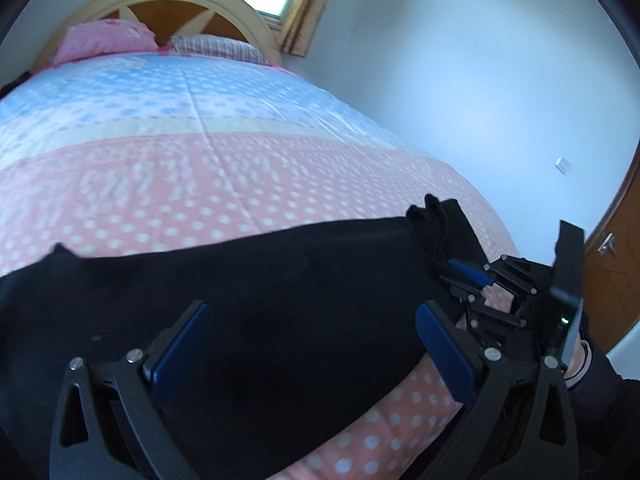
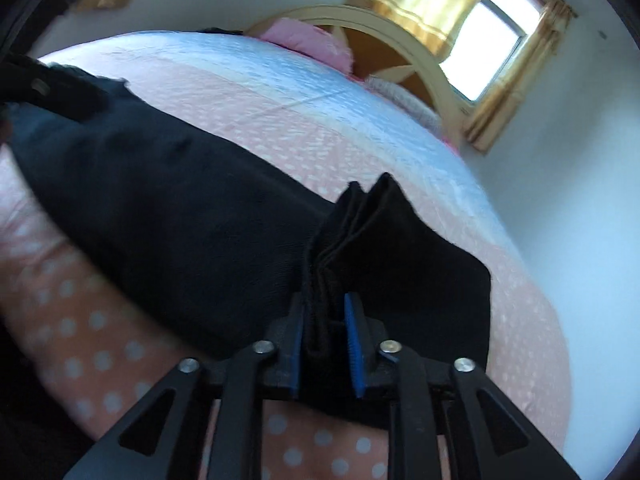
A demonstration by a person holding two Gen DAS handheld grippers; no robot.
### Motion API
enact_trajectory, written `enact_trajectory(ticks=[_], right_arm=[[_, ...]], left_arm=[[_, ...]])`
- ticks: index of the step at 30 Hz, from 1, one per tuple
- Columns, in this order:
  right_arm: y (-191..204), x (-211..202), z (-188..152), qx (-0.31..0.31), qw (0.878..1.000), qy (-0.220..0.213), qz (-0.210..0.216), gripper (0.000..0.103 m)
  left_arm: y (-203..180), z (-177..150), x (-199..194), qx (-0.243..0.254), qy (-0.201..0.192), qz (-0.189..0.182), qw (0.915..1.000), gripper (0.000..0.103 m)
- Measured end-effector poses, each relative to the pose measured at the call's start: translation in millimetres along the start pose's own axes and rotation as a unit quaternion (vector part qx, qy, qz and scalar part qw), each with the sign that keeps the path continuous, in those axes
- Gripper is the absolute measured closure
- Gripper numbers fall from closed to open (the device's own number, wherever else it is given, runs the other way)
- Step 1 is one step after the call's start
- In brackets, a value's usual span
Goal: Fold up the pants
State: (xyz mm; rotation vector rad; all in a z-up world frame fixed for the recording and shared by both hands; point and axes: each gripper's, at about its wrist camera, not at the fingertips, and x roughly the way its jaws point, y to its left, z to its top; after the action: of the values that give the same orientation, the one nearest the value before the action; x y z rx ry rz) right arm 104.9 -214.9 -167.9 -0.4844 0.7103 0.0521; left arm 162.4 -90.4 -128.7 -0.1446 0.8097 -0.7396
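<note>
Black pants across the near end of your polka-dot bed, one end pinched up.

The bed (image 1: 200, 128) fills both views, and the pants (image 1: 260, 280) lie flat on its pink band near the edge. Your left gripper (image 1: 316, 344) hangs over them with its jaws spread wide, nothing between the blue pads. Your right gripper (image 2: 326, 344) is clamped on a bunched stack of the pants' layers at their end.

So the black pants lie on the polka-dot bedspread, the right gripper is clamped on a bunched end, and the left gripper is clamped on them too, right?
Not quite: the left gripper is open over the black pants, gripping nothing, as the left wrist view shows. The right gripper is clamped on the bunched end, on the polka-dot bedspread.
</note>
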Motion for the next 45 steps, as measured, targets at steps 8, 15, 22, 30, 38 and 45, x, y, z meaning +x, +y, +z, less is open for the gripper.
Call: enact_trajectory(ticks=[8, 15, 22, 30, 38, 45], right_arm=[[-101, -47, -34, 0.199, 0.975, -0.095, 0.019, 0.05], [-163, -43, -66, 0.372, 0.922, -0.108, -0.015, 0.048], [-149, -40, -60, 0.35, 0.93, -0.109, 0.0, 0.048], [-161, -41, -73, 0.382, 0.917, -0.11, -0.007, 0.045], [-149, -40, -67, 0.37, 0.921, -0.116, 0.013, 0.042], [-105, -42, -45, 0.287, 0.944, -0.138, 0.085, 0.042]], left_arm=[[-38, 17, 34, 0.001, 0.019, -0.058, 0.9981, 0.004], [-99, 30, 85, 0.026, 0.066, -0.098, 0.9926, 0.019], [-119, 34, 113, 0.035, 0.085, -0.073, 0.9931, 0.027], [-117, 42, 92, 0.031, 0.074, -0.091, 0.9926, 0.091], [-59, 49, 16, -0.032, 0.04, -0.083, 0.9952, 0.091], [-4, 26, 0, -0.103, 0.046, -0.058, 0.9919, 0.091]])
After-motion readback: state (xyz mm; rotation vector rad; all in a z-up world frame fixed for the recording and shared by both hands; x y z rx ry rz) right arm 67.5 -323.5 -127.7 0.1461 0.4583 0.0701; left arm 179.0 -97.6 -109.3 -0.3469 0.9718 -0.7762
